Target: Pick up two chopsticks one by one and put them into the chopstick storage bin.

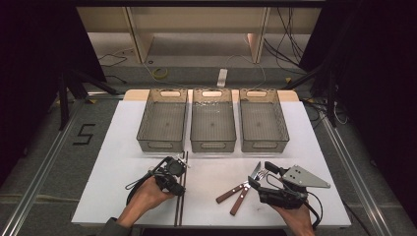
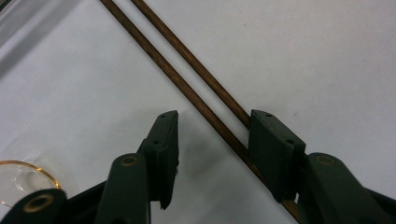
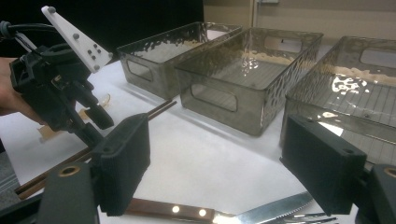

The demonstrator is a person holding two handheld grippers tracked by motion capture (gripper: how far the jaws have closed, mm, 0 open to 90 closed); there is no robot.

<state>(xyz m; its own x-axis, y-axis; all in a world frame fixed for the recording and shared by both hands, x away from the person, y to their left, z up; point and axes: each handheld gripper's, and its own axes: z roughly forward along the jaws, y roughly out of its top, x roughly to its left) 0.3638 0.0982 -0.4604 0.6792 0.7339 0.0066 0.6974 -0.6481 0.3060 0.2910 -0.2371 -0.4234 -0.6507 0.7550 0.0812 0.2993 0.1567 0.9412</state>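
While the pair of chopsticks [image 2: 205, 88] lies side by side on the white bench [image 1: 123, 147], just in front of the left bin [image 1: 163, 119], the left hand-held gripper [image 1: 178, 164] hovers over it with jaws spread wide; one stick runs between them and the other passes under the right-hand pad. Closing from here could catch a single stick and roll its mate away, because the jaws do not straddle both. To the right, the right hand-held gripper [image 1: 261, 173], also gaping and holding nothing, sits above the blade ends of a wooden-handled knife [image 1: 235, 191] and fork [image 1: 246, 189]; these lie touching, so a careless pinch might drag both. Three smoky clear bins stand in a row at the far edge. Beyond lie grey floor, cables and dark curtains.
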